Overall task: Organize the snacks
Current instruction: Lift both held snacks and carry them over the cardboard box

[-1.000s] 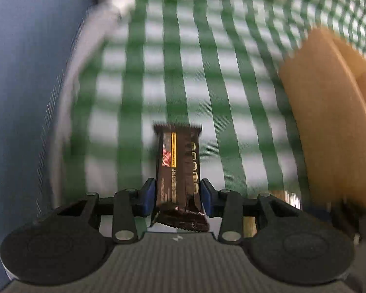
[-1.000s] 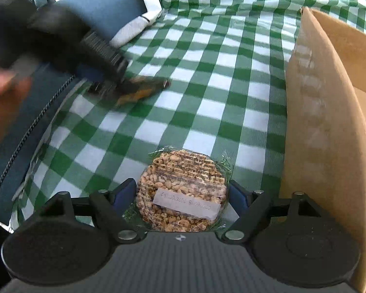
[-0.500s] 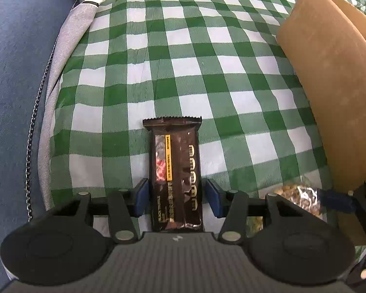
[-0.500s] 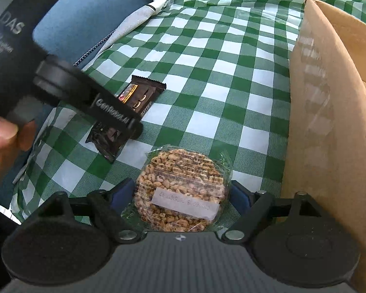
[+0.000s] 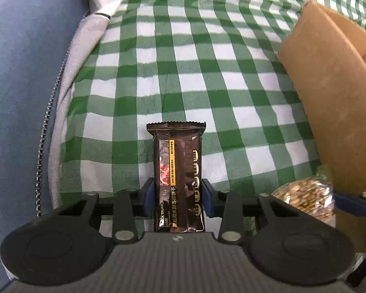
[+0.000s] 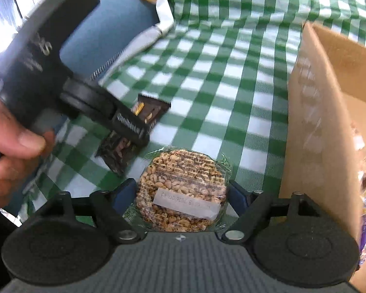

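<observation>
Presently, item one: a dark brown cracker bar (image 5: pixel 178 178) in a glossy wrapper, lying flat on the green-and-white checked cloth (image 5: pixel 195 73). Its long axis runs straight away from the left tool (image 5: pixel 178 196); the serrated far end points up the cloth and the near end sits under the tool's body. The left tool's jaws are closing, their blue pads (image 5: pixel 149 196) hard against the wrapper's two long edges. Seen from the right wrist, the same bar (image 6: pixel 134 131) lies slantwise, its far end toward the upper right, with a hand (image 6: pixel 9 151) gripping the left tool's handle. Item two: a round puffed-grain cake (image 6: pixel 183 190) in clear film bearing a white label strip, flat on the cloth between the right tool's (image 6: pixel 183 195) jaws, which are closing on its rim at a wide spread. A cardboard box (image 6: pixel 324 122) stands open just to the right of it. A blue garment with a zipper (image 5: pixel 24 85) lies along the cloth's left edge.
</observation>
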The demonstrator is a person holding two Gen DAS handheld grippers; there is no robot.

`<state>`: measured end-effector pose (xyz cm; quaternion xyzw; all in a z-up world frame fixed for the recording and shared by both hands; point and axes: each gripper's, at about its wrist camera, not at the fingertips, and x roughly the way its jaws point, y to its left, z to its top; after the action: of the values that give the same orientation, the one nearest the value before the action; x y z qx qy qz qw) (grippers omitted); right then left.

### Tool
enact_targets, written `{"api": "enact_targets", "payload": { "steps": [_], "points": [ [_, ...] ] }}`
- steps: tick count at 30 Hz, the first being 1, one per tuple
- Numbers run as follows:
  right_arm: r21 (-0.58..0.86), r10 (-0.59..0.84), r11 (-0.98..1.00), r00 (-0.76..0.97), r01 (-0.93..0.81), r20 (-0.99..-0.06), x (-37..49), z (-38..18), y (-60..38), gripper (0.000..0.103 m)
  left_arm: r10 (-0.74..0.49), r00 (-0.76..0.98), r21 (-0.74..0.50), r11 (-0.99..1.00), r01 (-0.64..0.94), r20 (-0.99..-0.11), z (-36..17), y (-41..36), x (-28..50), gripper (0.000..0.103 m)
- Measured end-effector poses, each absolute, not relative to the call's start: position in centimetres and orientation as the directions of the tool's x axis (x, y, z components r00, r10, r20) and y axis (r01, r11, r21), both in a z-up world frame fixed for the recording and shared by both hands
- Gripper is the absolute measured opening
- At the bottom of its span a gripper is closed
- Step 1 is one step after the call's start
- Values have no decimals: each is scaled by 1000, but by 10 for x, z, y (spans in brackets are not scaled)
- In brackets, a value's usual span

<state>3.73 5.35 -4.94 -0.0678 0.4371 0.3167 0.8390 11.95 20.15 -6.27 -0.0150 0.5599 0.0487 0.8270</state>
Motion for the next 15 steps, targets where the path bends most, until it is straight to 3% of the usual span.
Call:
{"api": "enact_targets", "payload": {
  "steps": [15],
  "points": [
    [70, 542, 759, 569, -647, -618, -8, 36, 8, 81, 27, 545, -63, 987, -145, -838, -10, 183, 73, 43]
  ]
}}
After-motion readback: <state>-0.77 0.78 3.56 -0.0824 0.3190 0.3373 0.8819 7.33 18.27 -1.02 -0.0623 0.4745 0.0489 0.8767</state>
